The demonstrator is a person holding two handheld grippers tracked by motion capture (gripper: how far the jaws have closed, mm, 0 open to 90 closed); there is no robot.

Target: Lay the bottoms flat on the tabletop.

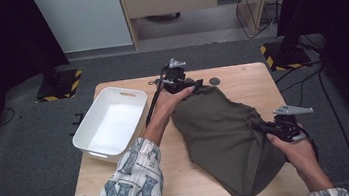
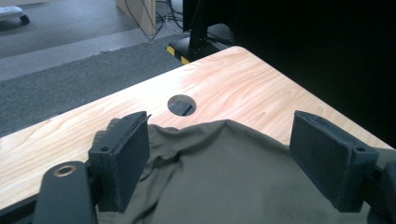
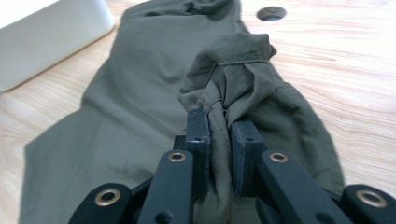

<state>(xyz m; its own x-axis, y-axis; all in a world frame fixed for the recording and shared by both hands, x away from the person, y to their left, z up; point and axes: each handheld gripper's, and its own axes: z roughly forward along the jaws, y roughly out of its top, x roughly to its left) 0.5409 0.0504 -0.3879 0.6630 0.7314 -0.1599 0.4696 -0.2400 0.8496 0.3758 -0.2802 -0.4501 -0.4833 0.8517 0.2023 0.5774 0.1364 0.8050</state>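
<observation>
lying across the middle of the table (image 1: 124, 195), the olive garment (image 1: 222, 137) looks soft, light and floppy. the right gripper (image 3: 218, 128) pinches a bunched fold at its edge; the left gripper (image 2: 219, 149) stands spread over the far hem. a thick seam probably holds best.

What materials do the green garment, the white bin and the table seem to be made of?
Olive garment: thin woven fabric, matte, with soft wrinkles and stitched seams. White bin: probably plastic, smooth with rounded corners and cut handles. Table: light wood-grain top, maybe laminate, slightly glossy.
</observation>
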